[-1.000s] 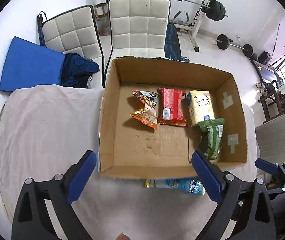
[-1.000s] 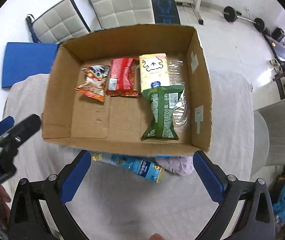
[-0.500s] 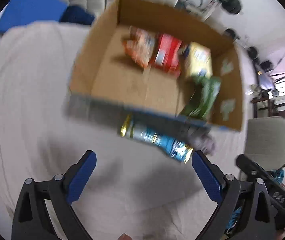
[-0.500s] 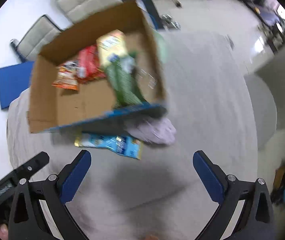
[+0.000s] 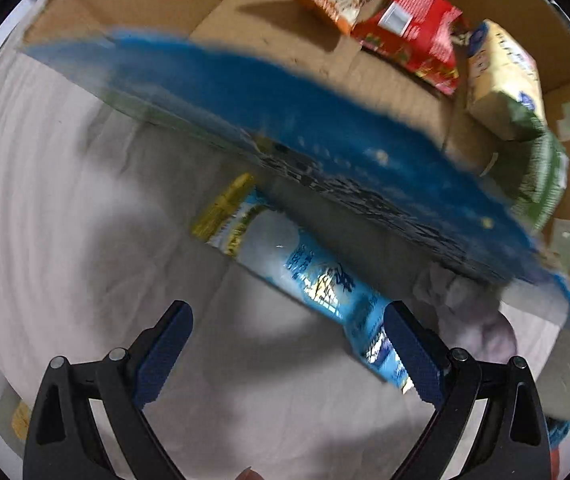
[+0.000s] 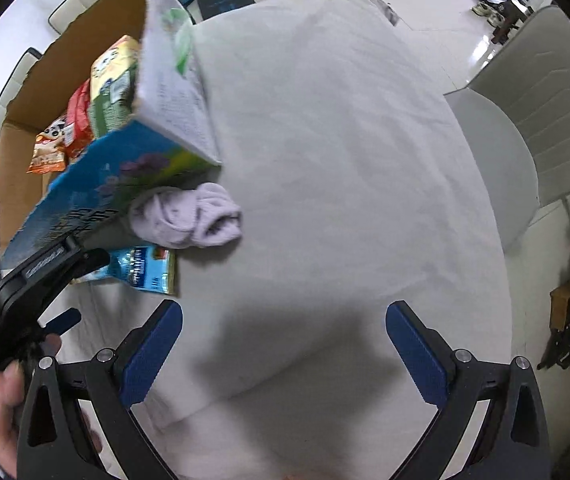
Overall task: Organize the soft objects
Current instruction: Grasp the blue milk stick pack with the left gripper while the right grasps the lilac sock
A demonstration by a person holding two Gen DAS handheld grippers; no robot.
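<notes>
Both tongs, left (image 5: 289, 346) and right (image 6: 283, 344), gape wide and empty; the blue snack packet (image 5: 309, 276) and lilac sock roll (image 6: 189, 216) lie against the cardboard box (image 6: 97, 184), awaiting pickup.

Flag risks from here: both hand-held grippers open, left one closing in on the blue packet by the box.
1. The light-blue packet lies angled under the cardboard box's near wall; the left hand-held gripper might clip that wall or nudge the box.
2. The lilac cloth touches the box and lies beside the packet; the wide-open fingers could snag both.
3. The left view is motion-blurred, so the approach may be fast for a slippery foil packet.
</notes>
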